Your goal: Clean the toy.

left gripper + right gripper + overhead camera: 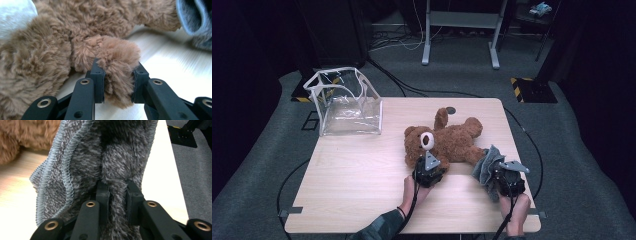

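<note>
My left jaws (117,83) are clamped on a paw (117,62) of the brown teddy bear (444,140); fur bulges out betw. the pads, squeezed on both sides. No earlier look to compare, so I give just the grip: pads pressing into the plush. Bear lies flat on the surface (362,190), roughly mid-way L-R and toward the right half, head w/ pale muzzle pointing at the near edge, one limb up toward the far edge. In the high view my left gripper (428,172) sits just at the bear's head end, near side.

My right jaws (117,195) are nearly closed on a fold of the grey fuzzy cloth (100,165); fabric pinched betw. the pads, stitched hem hanging to one side. Cloth (486,165) sits close to the right edge, touching the bear's near limb. Right gripper (508,180) is by the near-right corner.

Clear plastic bag (347,102) stands open at the far-left corner, well apart from the bear.
</note>
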Tool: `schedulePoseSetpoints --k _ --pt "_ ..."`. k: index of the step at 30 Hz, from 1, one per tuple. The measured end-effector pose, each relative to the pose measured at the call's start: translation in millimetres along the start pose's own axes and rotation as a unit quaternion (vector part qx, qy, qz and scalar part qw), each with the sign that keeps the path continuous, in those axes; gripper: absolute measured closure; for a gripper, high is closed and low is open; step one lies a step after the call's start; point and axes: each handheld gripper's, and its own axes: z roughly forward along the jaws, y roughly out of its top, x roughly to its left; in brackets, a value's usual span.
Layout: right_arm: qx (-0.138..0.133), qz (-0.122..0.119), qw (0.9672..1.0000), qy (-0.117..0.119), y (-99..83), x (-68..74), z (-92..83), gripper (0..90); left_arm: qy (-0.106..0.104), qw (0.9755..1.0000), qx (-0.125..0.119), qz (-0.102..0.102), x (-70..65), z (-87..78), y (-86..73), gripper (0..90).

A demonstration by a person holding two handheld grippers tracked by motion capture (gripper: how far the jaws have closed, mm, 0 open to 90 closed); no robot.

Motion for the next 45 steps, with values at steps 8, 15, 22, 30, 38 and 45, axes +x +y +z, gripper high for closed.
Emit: schedulePoseSetpoints --k 8,15,22,30,38,45 --pt "-0.013 -0.006 0.9998 0.009 7.2 12.1 -2.6 76.3 -0.017 0.9998 -0.005 0.003 30.4 -13.1 36.6 70.8" --pt "-0.020 -0.015 0.9995 0.018 14.7 23.4 -0.9 76.3 -0.027 0.9996 -0.005 0.011 49.4 -23.4 63.2 71.9" --pt "-0.032 -0.031 0.9987 0.024 21.4 32.2 -3.3 76.3 -0.035 0.9991 -0.009 0.022 57.3 -38.2 87.5 72.0" --pt "-0.041 -0.040 0.9978 0.035 31.8 43.7 -2.6 76.2 -0.028 0.9995 0.014 0.004 68.7 -26.4 85.2 67.6" --pt "-0.053 -0.063 0.9955 0.047 52.9 66.4 0.9 76.1 -0.018 0.9998 -0.007 -0.011 74.6 -25.9 79.3 60.8" --pt "-0.072 -0.092 0.9914 0.059 90.1 98.6 9.3 76.2 -0.020 0.9994 -0.010 -0.028 80.4 -28.7 75.0 62.9"
